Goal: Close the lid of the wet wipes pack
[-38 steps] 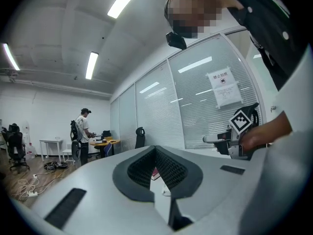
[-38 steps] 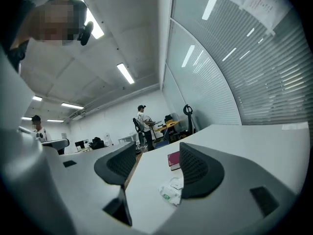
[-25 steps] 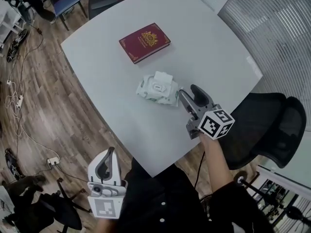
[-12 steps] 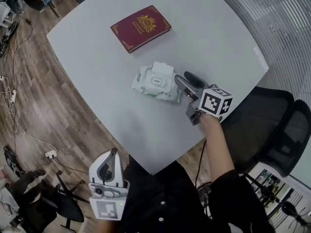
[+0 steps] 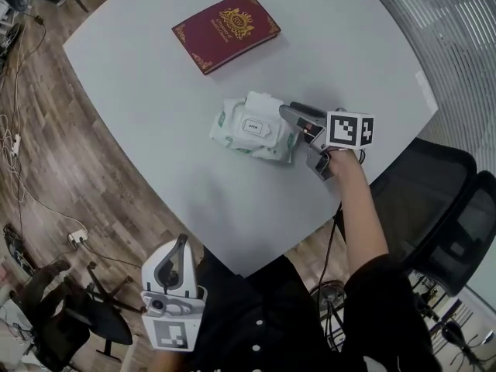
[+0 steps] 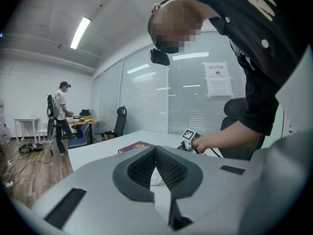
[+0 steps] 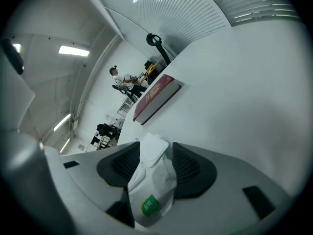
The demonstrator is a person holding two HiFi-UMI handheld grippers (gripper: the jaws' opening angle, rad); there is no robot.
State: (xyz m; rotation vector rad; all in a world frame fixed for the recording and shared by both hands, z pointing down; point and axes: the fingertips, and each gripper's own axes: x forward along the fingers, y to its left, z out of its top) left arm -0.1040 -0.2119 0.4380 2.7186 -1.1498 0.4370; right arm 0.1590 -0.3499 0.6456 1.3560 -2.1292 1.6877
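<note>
Nearest to the person, at 7 o'clock in the head view, the left tongs (image 5: 175,246) hang off the near edge of the white rounded worktop (image 5: 147,107). Their two dark pads are pressed together and nothing is between them.

Further out, at 3 o'clock from the middle of the worktop, the right tongs (image 5: 293,124) point toward 9 o'clock. They have just been closing. Their pads now pinch the near end of the soft white-and-green wet wipes pack (image 5: 231,136), one pad on each side of it.

The pack lies flat near the middle of the worktop, with its white rectangular lid (image 5: 253,125) on the upper face.

Beyond the pack, at 11 o'clock and well apart from it, lies a dark red hardcover book (image 5: 226,31) with gold print on the cover.
</note>
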